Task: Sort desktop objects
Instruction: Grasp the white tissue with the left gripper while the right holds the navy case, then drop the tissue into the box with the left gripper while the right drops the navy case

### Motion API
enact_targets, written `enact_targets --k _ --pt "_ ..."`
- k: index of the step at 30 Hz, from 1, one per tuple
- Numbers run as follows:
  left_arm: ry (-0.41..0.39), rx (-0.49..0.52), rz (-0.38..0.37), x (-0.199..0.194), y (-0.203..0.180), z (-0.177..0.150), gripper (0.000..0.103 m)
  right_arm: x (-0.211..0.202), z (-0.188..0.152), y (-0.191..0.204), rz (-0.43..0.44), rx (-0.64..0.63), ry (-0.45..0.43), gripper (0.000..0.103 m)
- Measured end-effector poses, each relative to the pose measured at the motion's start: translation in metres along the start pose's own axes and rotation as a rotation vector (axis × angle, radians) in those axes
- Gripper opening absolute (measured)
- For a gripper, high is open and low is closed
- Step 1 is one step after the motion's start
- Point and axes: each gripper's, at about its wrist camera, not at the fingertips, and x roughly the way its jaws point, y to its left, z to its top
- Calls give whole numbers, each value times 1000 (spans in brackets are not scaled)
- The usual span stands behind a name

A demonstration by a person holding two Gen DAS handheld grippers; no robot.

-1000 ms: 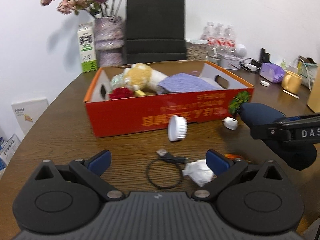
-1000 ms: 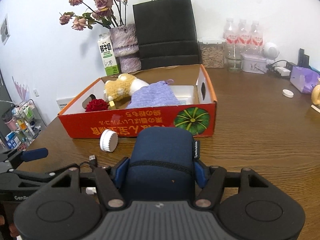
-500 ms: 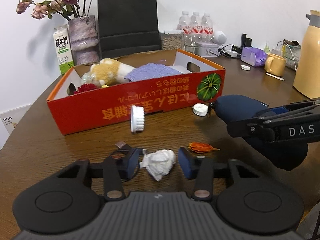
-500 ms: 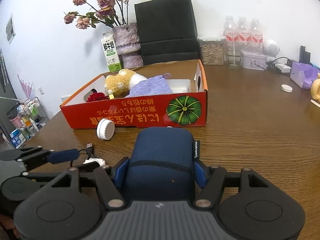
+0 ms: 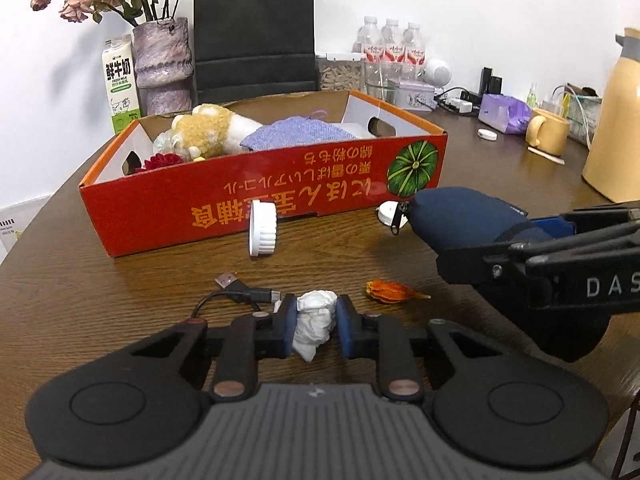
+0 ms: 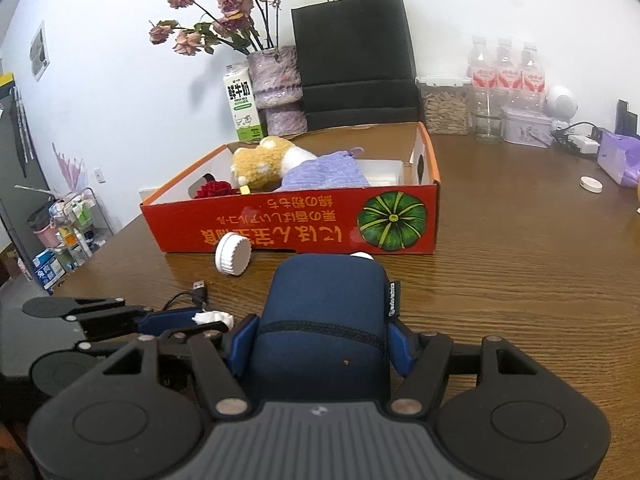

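the white paper ball (image 5: 314, 316) sits right between the two blue pads of the left hand-held gripper (image 5: 316, 326), low on the brown bench (image 5: 120, 292). the jaws are closing on it, and both pads (image 5: 290, 330) look like they touch its sides. so the ball is not ahead of this hand-held gripper or off to one side. it is in the middle of it. it has no real long side. it is just a lumpy wad, a bit taller than it is wide in the left view.

the left hand-held gripper is the near one for this ball. the right hand-held gripper (image 6: 320, 340) is busy. it is gripping a dark blue pouch (image 6: 324, 316), with a blue pad pressed on each side of it. in the left view the pouch (image 5: 460, 216) hangs to the right of the ball, a little apart from it.

the red box (image 5: 260, 196) lies past the ball, farther from the hand-held gripper, with its long side across the view. a toy, a purple cloth and a red flower are in it. i think the ball has to go up and forward over the near wall of the box, if the box is where it belongs. that is my guess.

a black cable (image 5: 240, 296) lies just to the left of the ball, very near the left pad. it could get caught. an orange dried flower (image 5: 390, 292) lies near on the right. a white cap (image 5: 262, 230) leans by the box wall.
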Motion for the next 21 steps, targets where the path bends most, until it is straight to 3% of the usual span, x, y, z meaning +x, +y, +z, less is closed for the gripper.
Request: enact_targets --k 11,21 --pt "-141 -8 4 -28 7 27 21 -12 25 7 5 -29 -78 65" --pt "-268 -26 65 -30 25 74 21 1 73 18 2 -71 -170 65"
